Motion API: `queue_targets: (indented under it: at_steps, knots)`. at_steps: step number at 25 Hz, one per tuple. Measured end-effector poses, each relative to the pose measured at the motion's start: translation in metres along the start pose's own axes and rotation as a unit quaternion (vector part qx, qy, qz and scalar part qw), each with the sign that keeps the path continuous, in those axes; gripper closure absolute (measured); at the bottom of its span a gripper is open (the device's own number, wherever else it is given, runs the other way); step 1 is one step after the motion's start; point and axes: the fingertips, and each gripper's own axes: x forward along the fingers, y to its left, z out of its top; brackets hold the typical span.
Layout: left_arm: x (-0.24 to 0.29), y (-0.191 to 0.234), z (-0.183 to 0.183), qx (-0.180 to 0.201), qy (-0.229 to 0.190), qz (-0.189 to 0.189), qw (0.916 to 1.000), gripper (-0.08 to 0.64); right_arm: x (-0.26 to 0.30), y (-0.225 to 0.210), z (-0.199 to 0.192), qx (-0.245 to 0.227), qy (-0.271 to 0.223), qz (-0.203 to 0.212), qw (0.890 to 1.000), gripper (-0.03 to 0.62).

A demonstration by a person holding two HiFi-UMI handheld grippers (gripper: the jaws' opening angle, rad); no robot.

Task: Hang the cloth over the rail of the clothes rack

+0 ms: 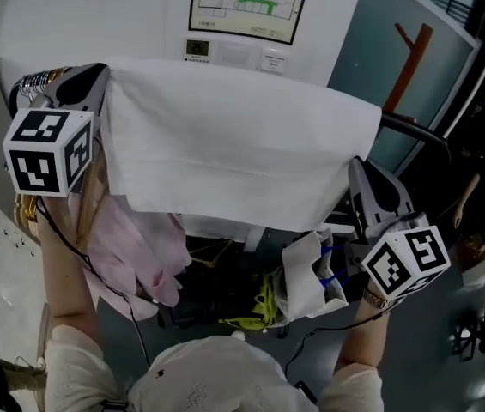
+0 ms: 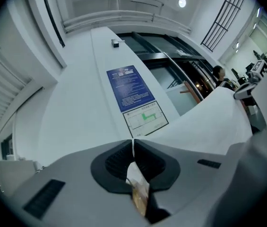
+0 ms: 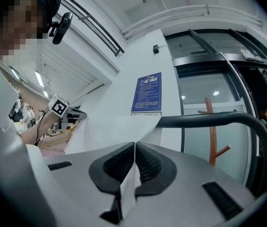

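Head view: left gripper point(image 1: 100, 75) and right gripper point(image 1: 358, 168) pinch top corners of the cloth point(image 1: 242, 144), stretched left to right; rail point(image 1: 414, 130) lies just beyond.

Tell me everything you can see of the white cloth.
The white cloth is a plain, thin-looking sheet with faint creases, spread wide and nearly flat. The left tool pinches its left corner and the right tool its right edge, both shut on it. Its far right end comes up to the black rail; whether it rests there cannot be told.
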Motion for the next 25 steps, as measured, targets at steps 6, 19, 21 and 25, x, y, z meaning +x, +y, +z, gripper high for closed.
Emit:
queue_targets:
  at_steps: [6,19,21,25]
  knots:
    - [-0.008,0.001,-0.003,0.003,-0.035,0.049,0.9982,0.537,0.004,-0.010,-0.008,0.011,-0.012,-0.030,0.999,0.564]
    - [-0.093,-0.036,0.005,-0.027,-0.189,0.106,0.9760,0.536,-0.057,0.018,0.017,-0.033,-0.138,-0.141,0.980,0.574]
    - [-0.105,-0.060,-0.012,-0.046,-0.199,0.085,0.9753,0.538,-0.051,0.038,0.001,-0.034,-0.123,-0.119,0.985,0.574]
    - [-0.122,-0.108,-0.064,-0.059,-0.191,0.059,0.9781,0.538,-0.047,0.070,-0.041,-0.007,-0.104,-0.086,0.991,0.574]
